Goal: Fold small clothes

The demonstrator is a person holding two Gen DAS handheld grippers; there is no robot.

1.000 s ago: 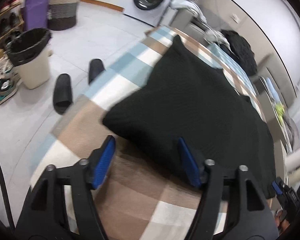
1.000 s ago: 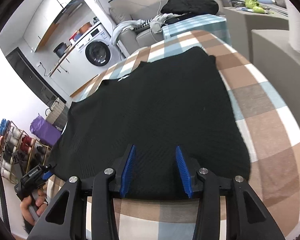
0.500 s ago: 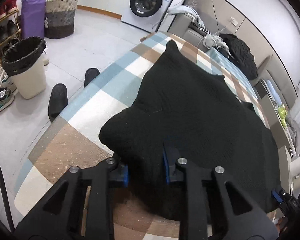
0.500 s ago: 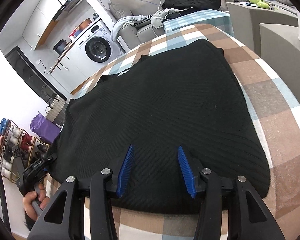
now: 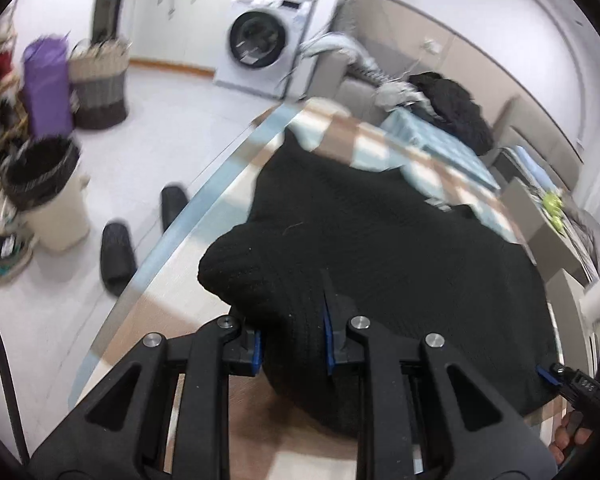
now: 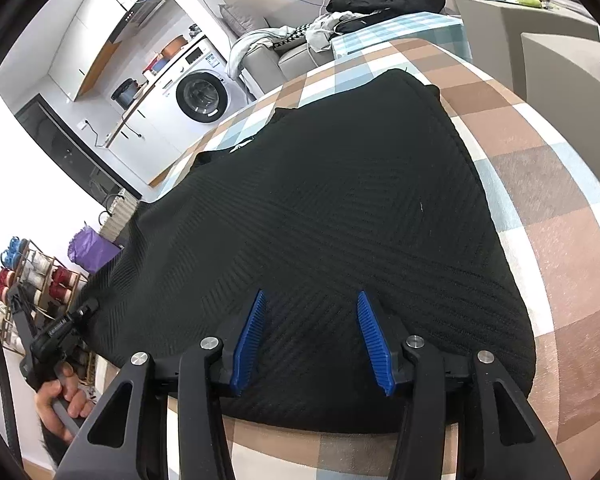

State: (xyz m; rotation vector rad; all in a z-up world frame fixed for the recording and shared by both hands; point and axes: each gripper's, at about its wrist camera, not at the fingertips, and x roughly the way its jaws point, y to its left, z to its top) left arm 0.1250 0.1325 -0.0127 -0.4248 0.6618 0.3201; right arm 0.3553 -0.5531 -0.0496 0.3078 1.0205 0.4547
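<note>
Left gripper (image 5: 292,340) just clamped onto bunched corner of black knit garment (image 5: 380,240) at lower centre; right gripper (image 6: 312,340) unclenched over garment's near hem, pads apart.

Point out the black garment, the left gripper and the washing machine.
black garment (image 6: 340,216), right wrist view, middle of fabric.
left gripper (image 5: 292,346), left wrist view, between its fingertips.
washing machine (image 5: 260,40), left wrist view, door.

My left wrist view is smeared: the washing machine (image 5: 260,46) and basket (image 5: 98,80) at upper left are blurred. The black garment (image 5: 380,248) bunched between the left gripper (image 5: 292,344) hides most of its blue pads (image 5: 256,350). Lower right, a hand (image 5: 572,436) is cut off.
</note>
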